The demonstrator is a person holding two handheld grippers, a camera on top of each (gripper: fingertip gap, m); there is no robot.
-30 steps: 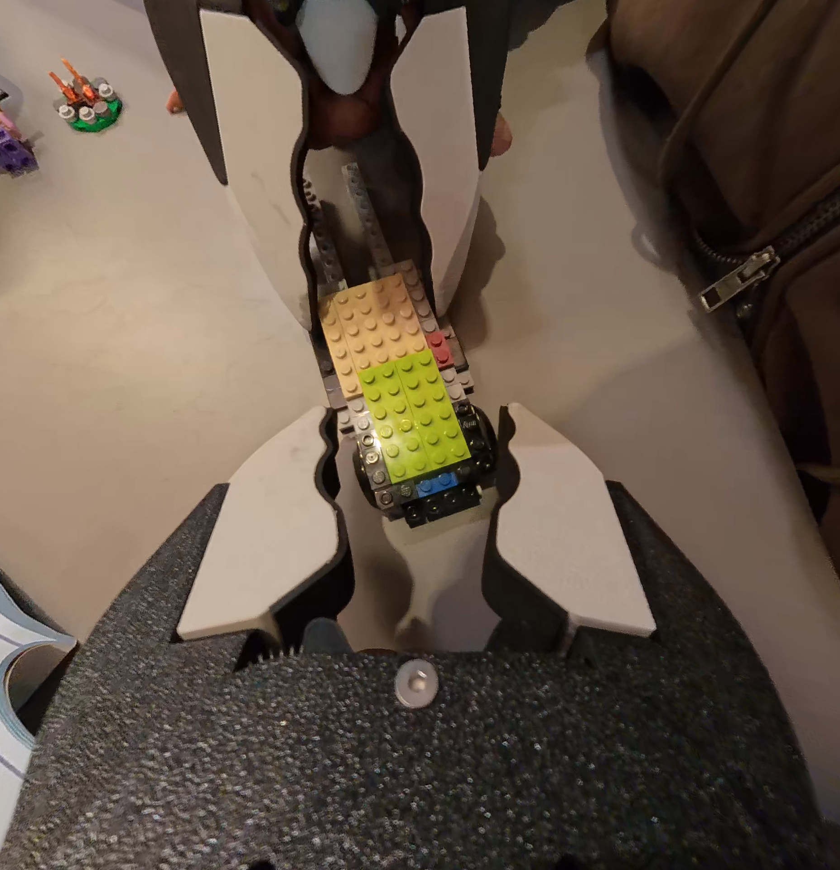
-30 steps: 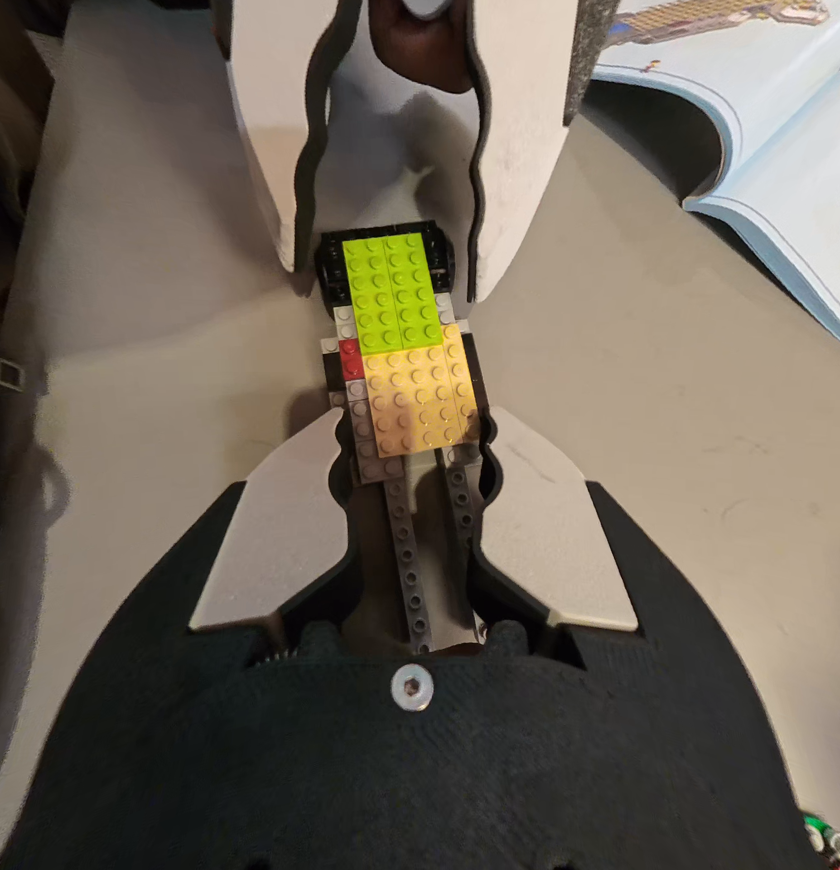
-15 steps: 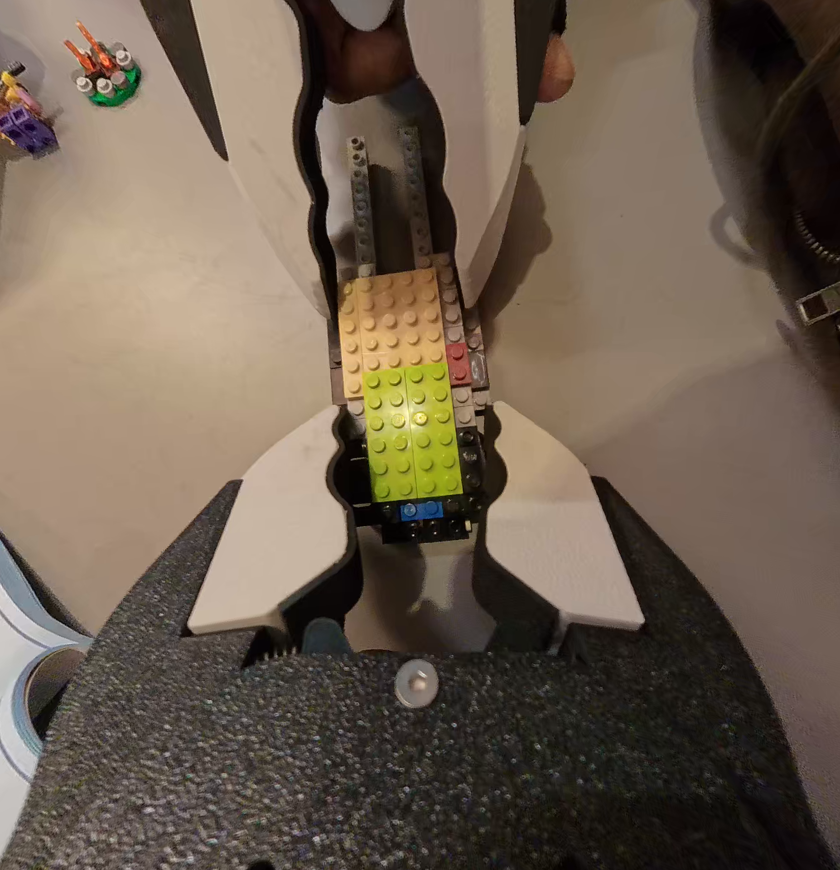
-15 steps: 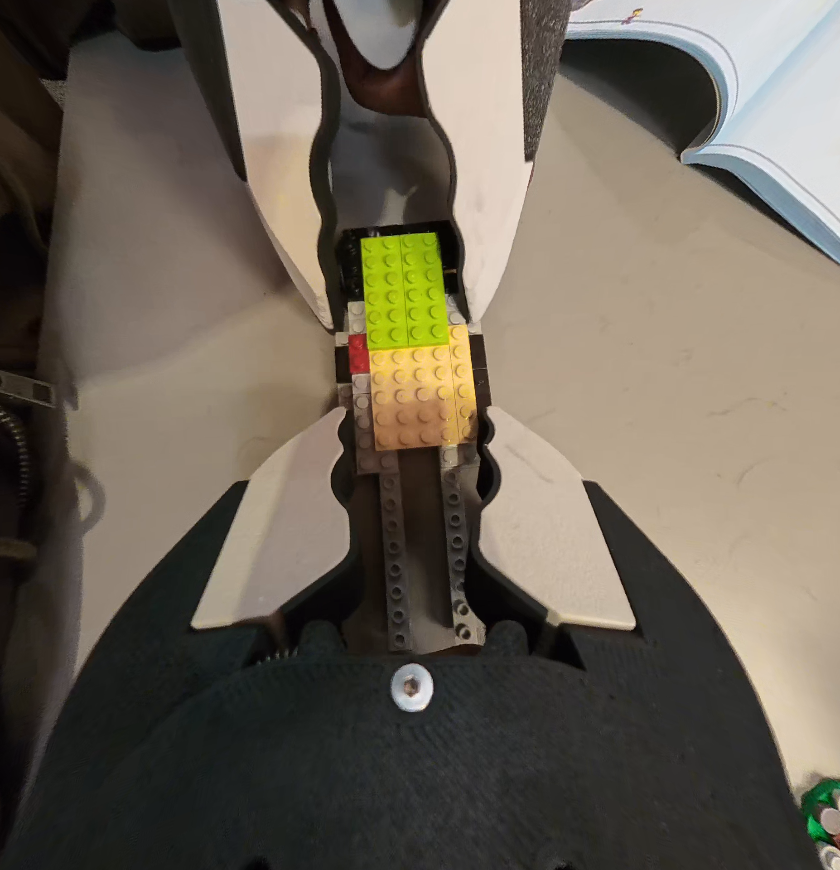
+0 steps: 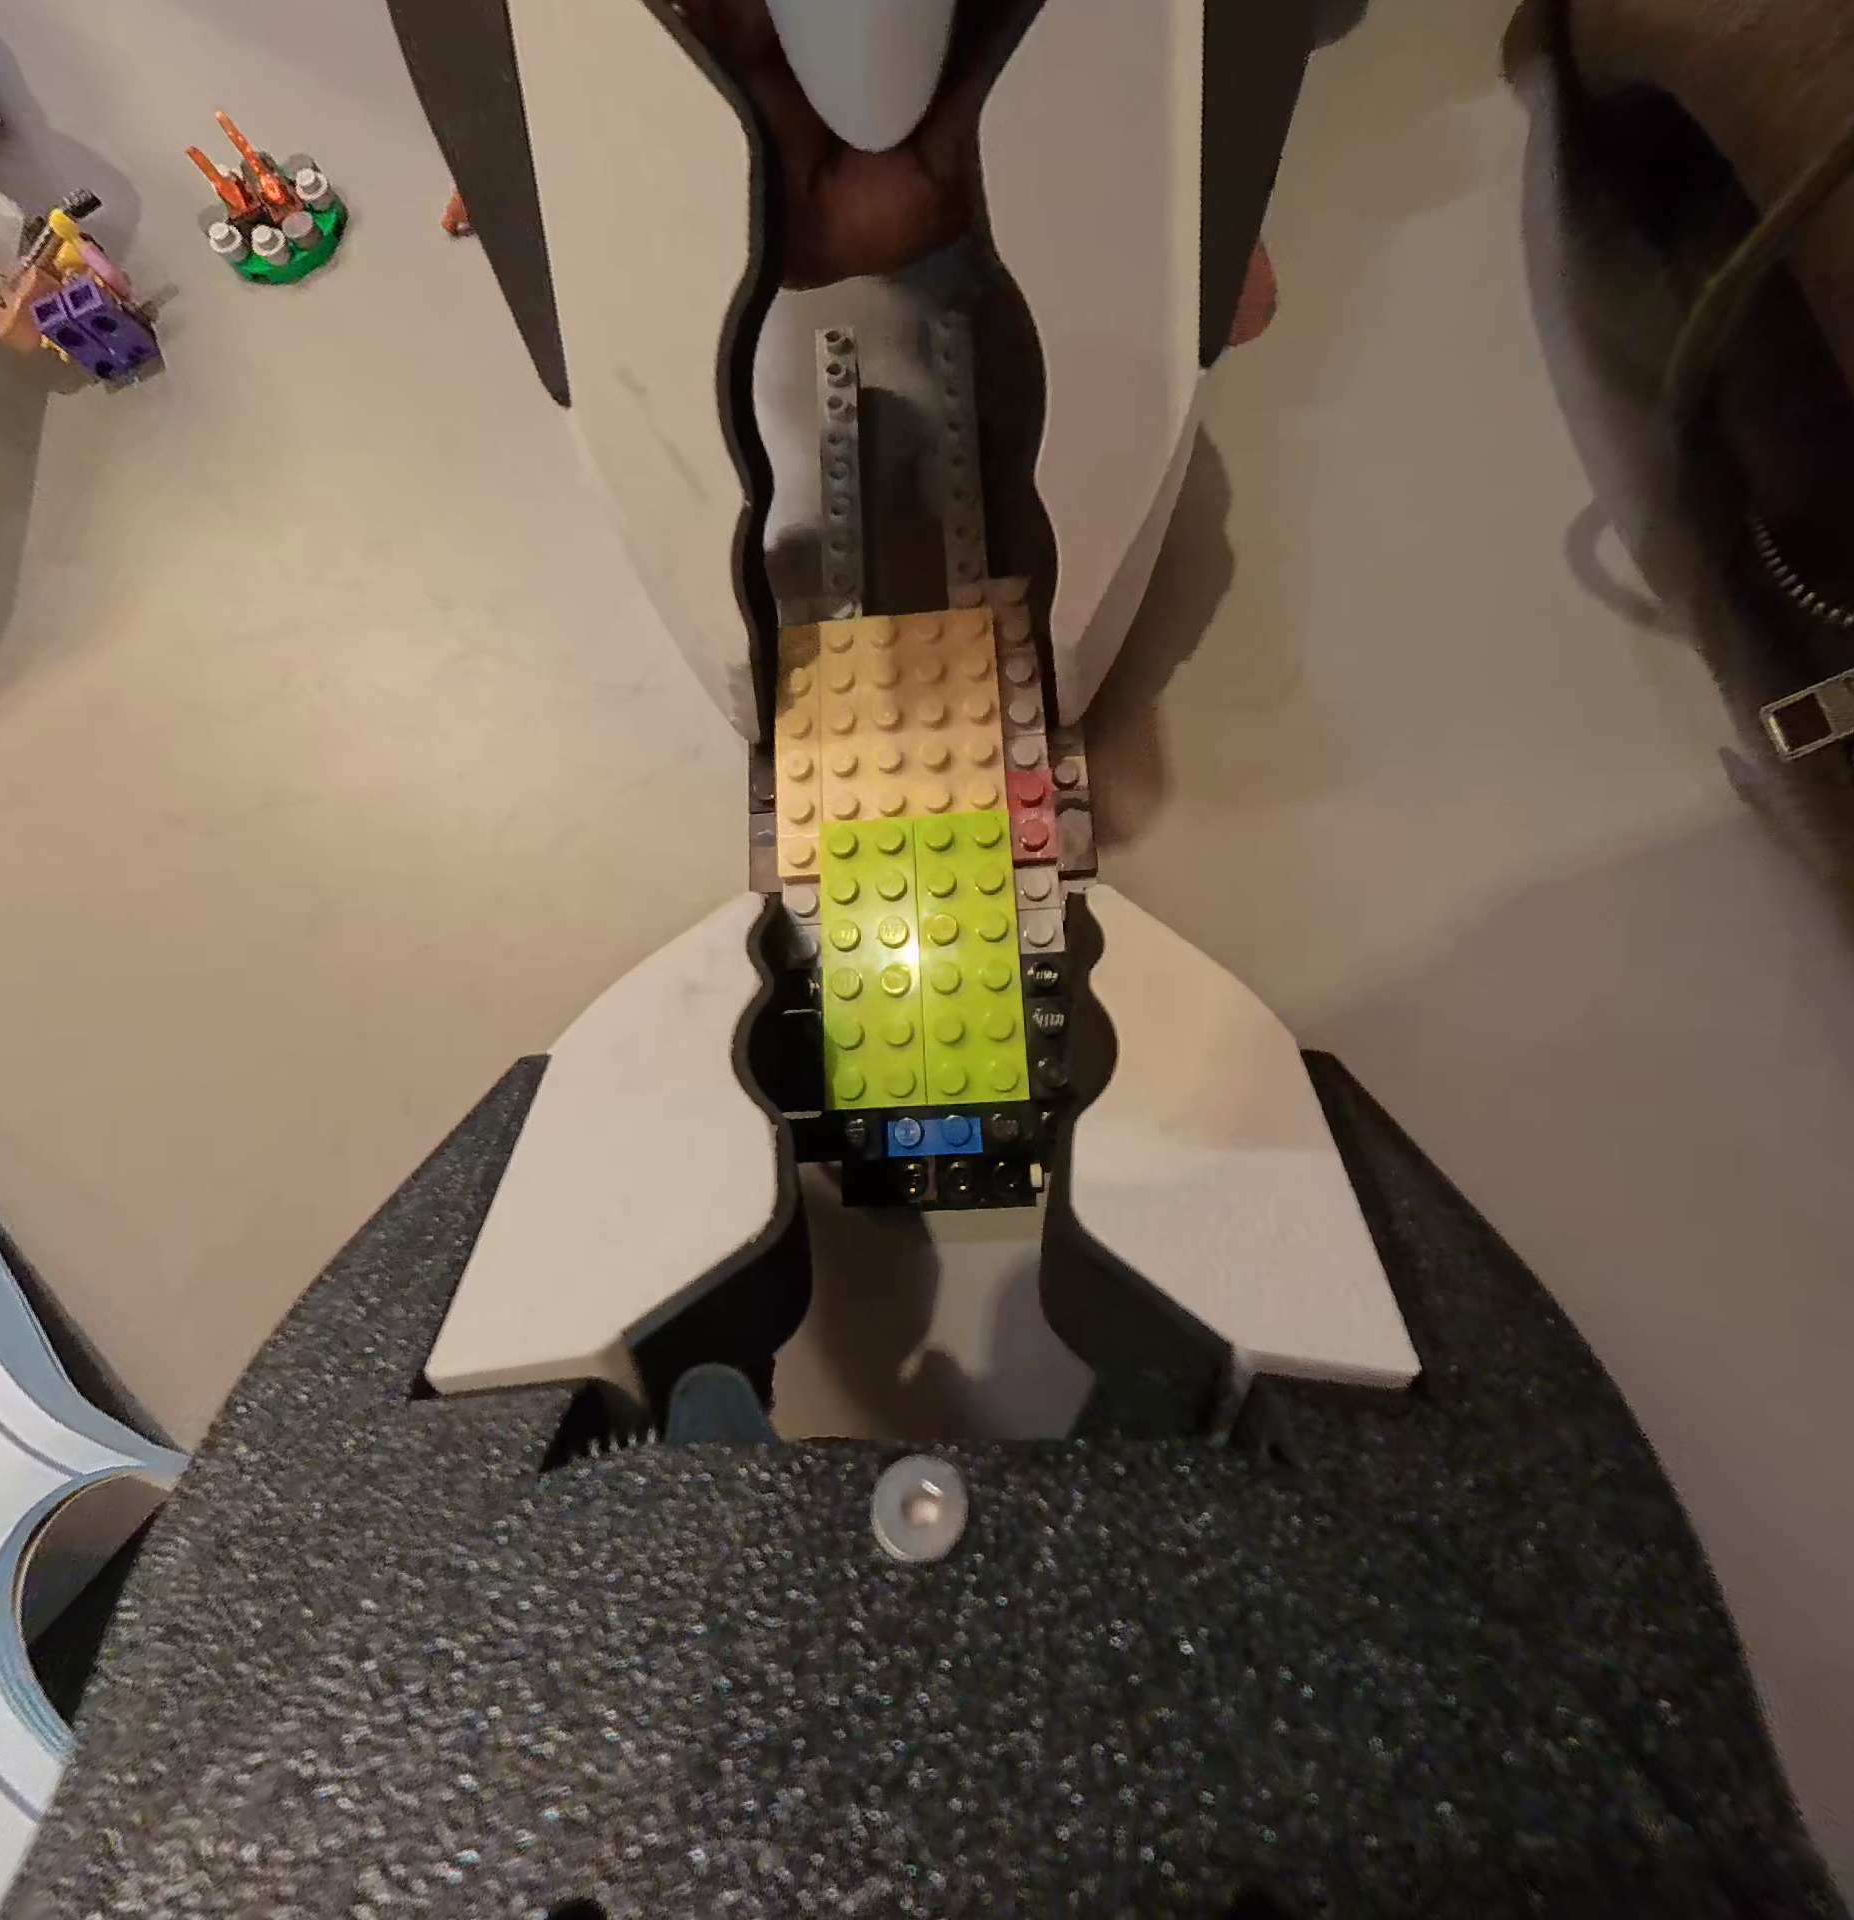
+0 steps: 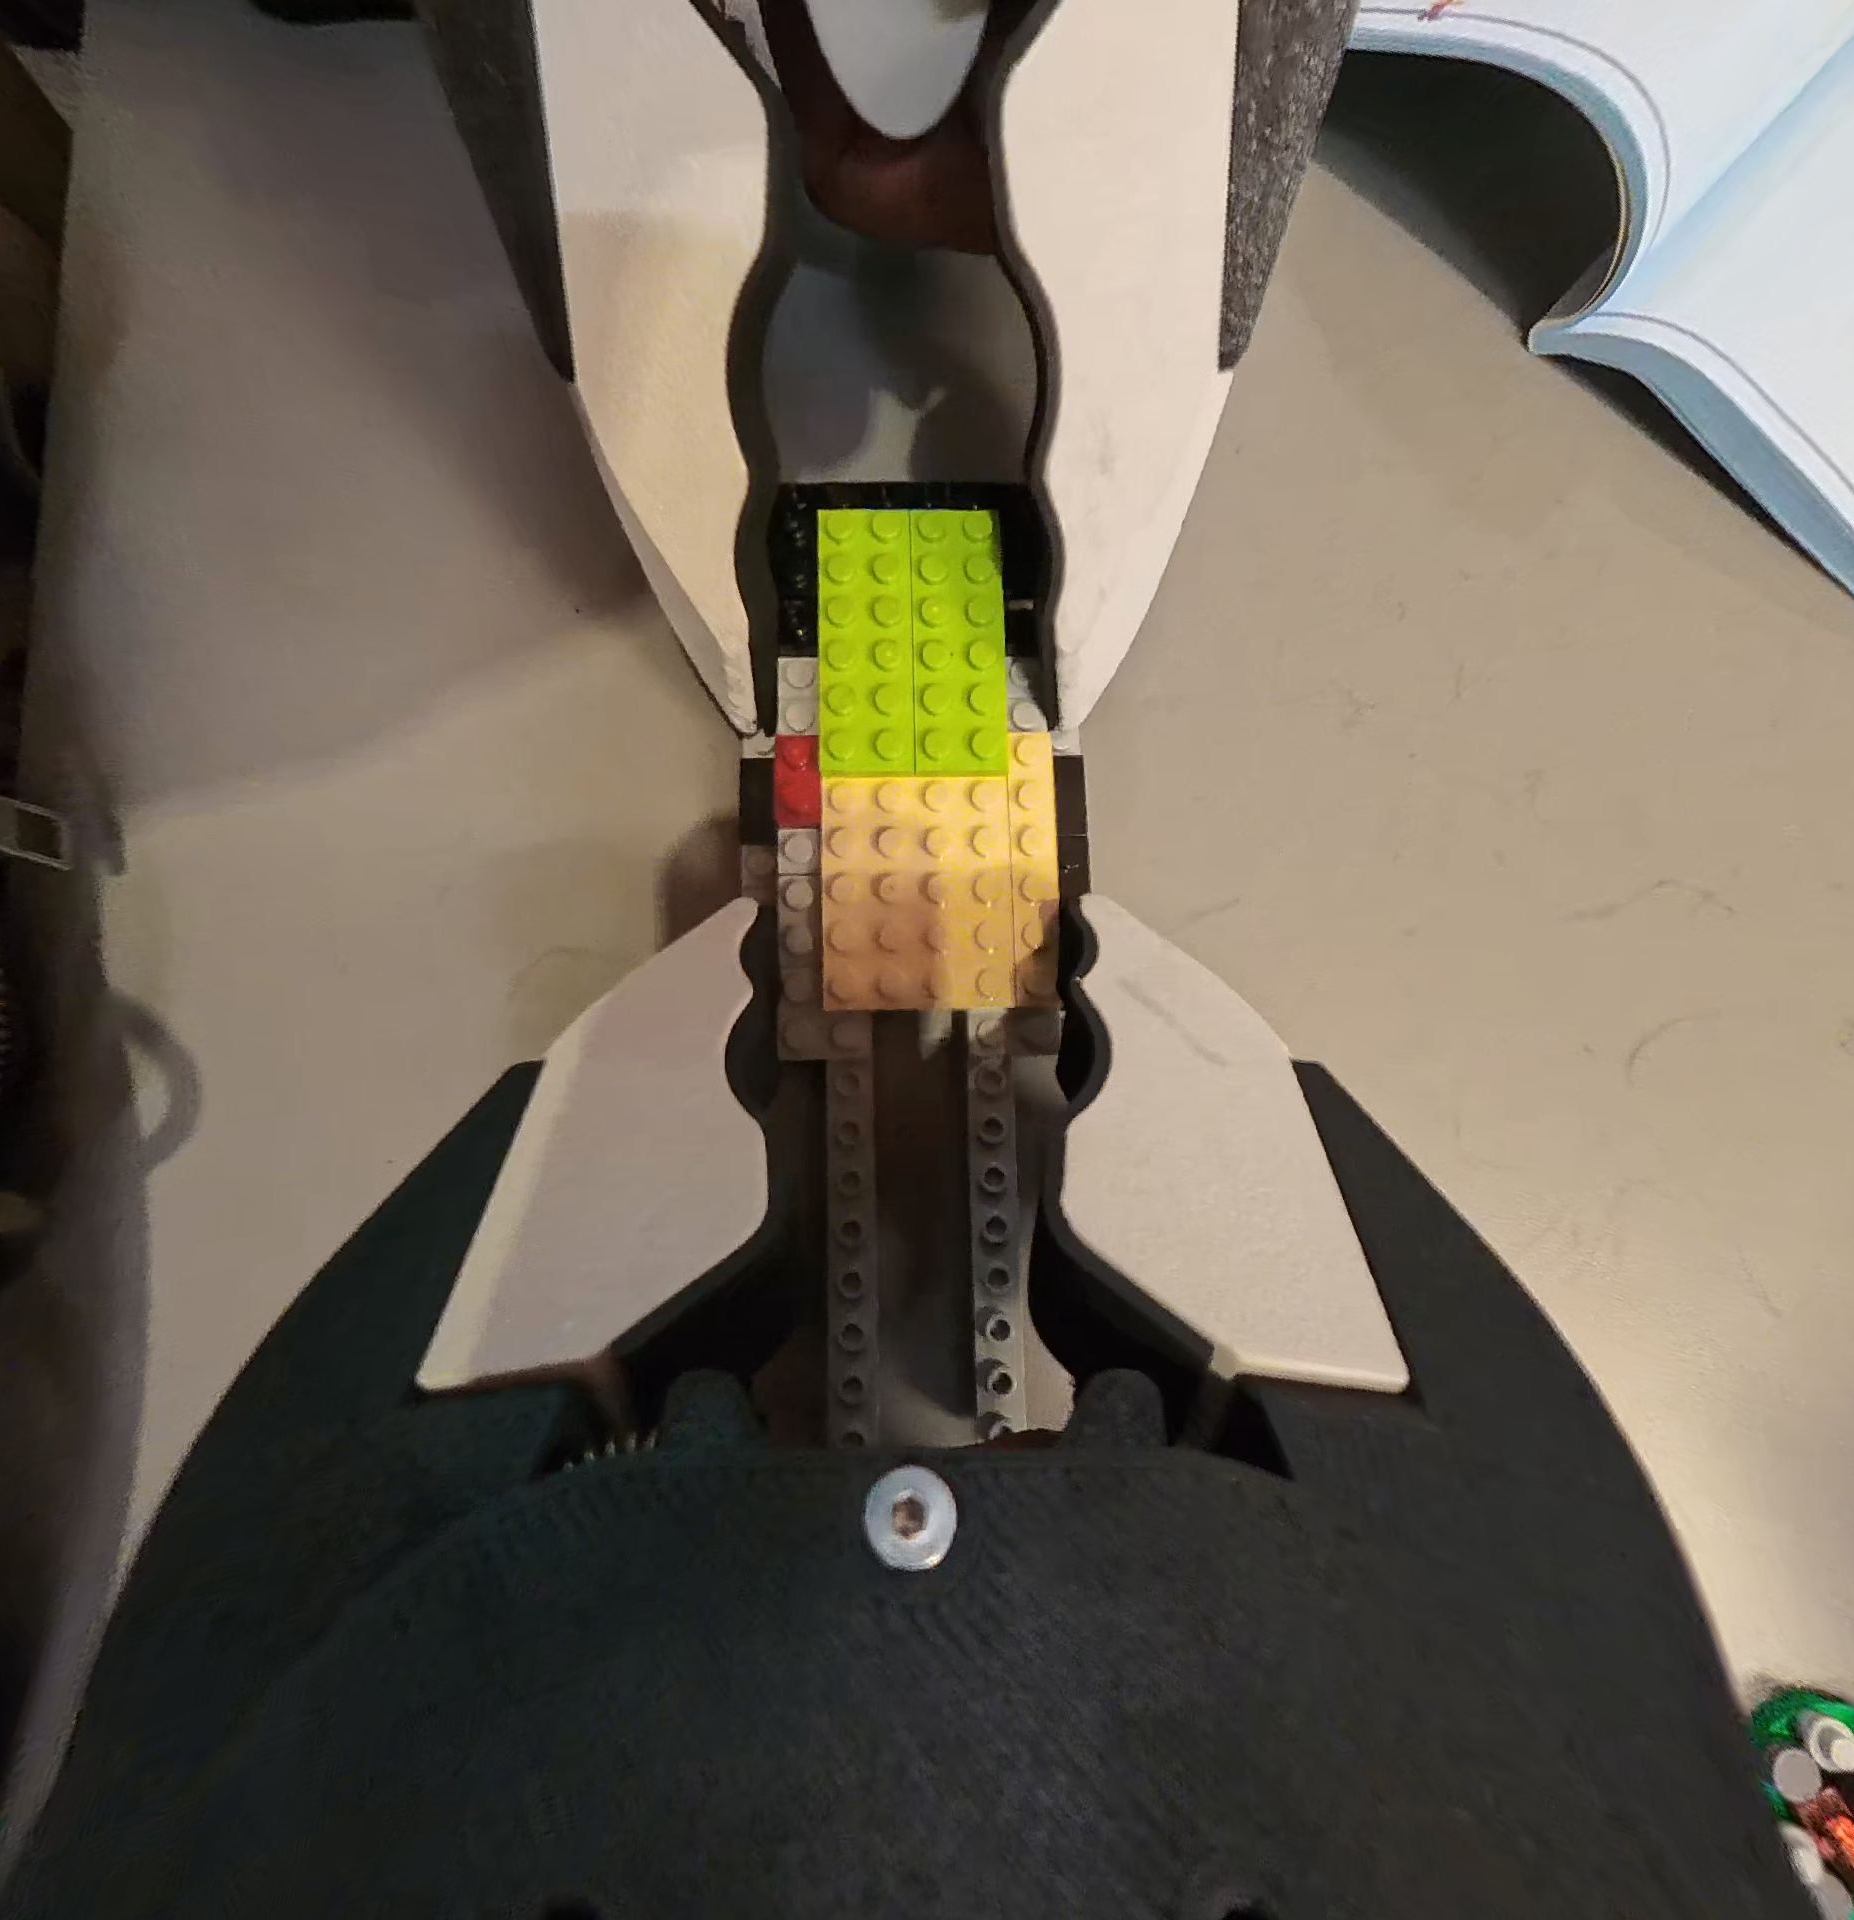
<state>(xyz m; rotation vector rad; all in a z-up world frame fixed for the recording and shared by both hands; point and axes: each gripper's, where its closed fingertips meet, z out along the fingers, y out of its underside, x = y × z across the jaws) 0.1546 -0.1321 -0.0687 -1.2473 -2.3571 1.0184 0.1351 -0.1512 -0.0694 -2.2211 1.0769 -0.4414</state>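
Lime-green and tan studded plates top a long brick model (image 5: pixel 918 883), lying flat on the pale table (image 5: pixel 331 779) and caught from both ends by two facing grippers. Clamped at 6 o'clock by the left gripper (image 5: pixel 923 914), pads pressed against the black flanks of the lime end, a blue stud strip nearest the wrist. Gripped at 12 o'clock by the right gripper (image 6: pixel 918 914), fingers (image 6: pixel 642 1091) closed against the grey and tan end, two grey holed beams (image 6: pixel 850 1226) running back between them toward the wrist. Red stud piece (image 5: pixel 1032 805) on one flank at mid-length. Off at 10 o'clock in the left wrist view, a small green round base with grey studs and orange pieces (image 5: pixel 274 223), and a purple brick cluster (image 5: pixel 81 322) just beyond it. Open booklet (image 6: pixel 1681 260) at 2 o'clock in the right wrist view; brown bag with a zipper (image 5: pixel 1785 416) at 3 o'clock in the left.
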